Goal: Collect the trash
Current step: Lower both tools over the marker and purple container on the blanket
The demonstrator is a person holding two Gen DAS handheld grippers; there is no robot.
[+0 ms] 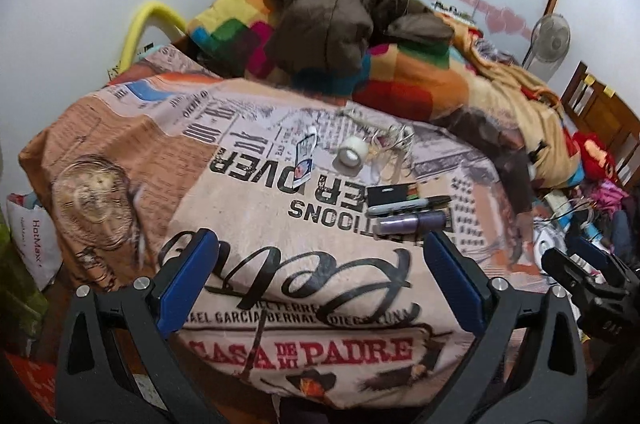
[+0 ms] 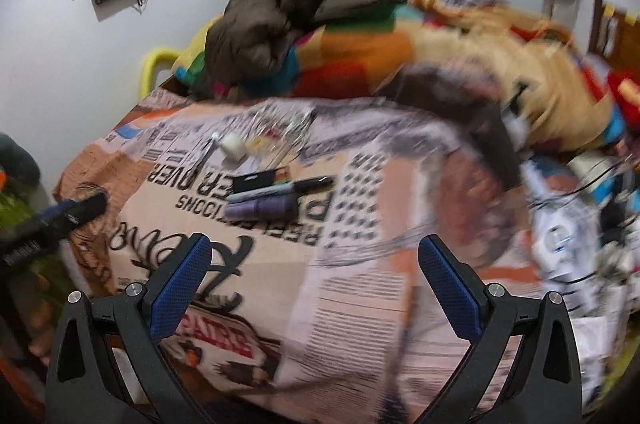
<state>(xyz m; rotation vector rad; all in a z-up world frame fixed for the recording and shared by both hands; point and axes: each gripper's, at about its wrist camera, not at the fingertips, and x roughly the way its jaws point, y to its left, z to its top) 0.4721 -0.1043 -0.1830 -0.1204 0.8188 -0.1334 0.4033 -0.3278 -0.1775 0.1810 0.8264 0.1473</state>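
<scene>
Small items lie on a printed bedspread (image 1: pixel 280 264): a flat blue and white wrapper (image 1: pixel 304 159), a roll of clear tape (image 1: pixel 349 152), a tangle of string (image 1: pixel 390 139), a black card (image 1: pixel 388 195), a black marker (image 1: pixel 408 205) and a purple tube (image 1: pixel 414 222). They also show in the blurred right wrist view, tape (image 2: pixel 233 145), marker (image 2: pixel 280 189) and purple tube (image 2: pixel 260 209). My left gripper (image 1: pixel 320 280) is open and empty, short of the items. My right gripper (image 2: pixel 314 284) is open and empty, also short of them, and appears at the left view's right edge (image 1: pixel 588 276).
A brown jacket (image 1: pixel 332 19) and a patchwork blanket (image 1: pixel 400 79) are heaped at the far end of the bed. A fan (image 1: pixel 550 39) stands by the wardrobe. A white bag (image 1: pixel 36 244) sits on the floor left. Cluttered floor with cables (image 2: pixel 580 224) lies right.
</scene>
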